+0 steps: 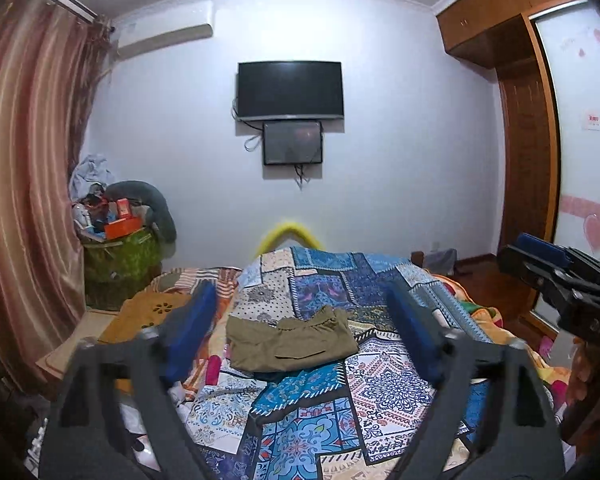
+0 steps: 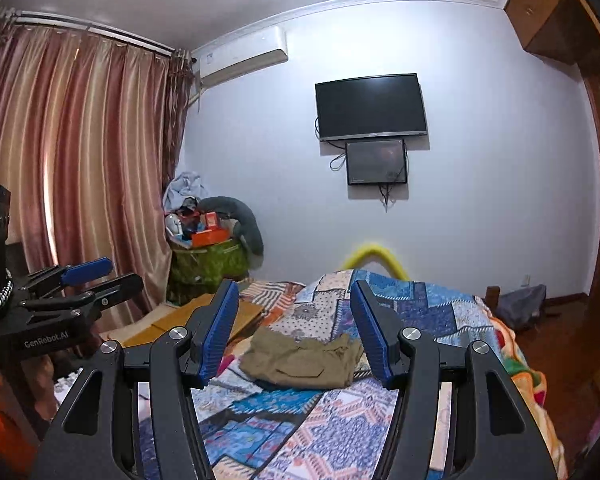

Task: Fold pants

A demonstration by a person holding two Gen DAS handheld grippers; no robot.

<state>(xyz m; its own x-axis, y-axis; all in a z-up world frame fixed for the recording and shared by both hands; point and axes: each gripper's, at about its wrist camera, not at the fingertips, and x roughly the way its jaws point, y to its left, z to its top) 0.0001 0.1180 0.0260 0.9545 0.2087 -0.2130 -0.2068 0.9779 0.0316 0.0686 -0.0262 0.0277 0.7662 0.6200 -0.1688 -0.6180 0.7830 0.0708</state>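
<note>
A: Which step is judged to be in hand?

B: The folding itself appears finished. The pants (image 1: 292,342) are seen lying as a compact olive bundle on the patchwork quilt (image 1: 384,380) of the bed, roughly in its middle, with a pocket slit facing up and the waistband toward the far wall.

A: How are the claws held?

B: The left claw (image 1: 306,332) is spread wide, with nothing between its blue pads (image 1: 198,322); the pants are only framed in the gap, well beyond the tips. The right claw (image 2: 294,334) is parted at a middling width and is likewise empty. Both are raised above the bed and pointed almost level toward the wall with the television (image 2: 371,107).

A: Is anything touched?

B: No contact with the cloth is shown in either view.

A: What is called for next?

B: Little more, it is judged. The bundle looks slightly uneven at its top edge, so a light pressing or squaring could be considered; for that, a claw would have to be lowered to the fabric and narrowed on an edge. Otherwise the claws may simply be withdrawn.
</note>
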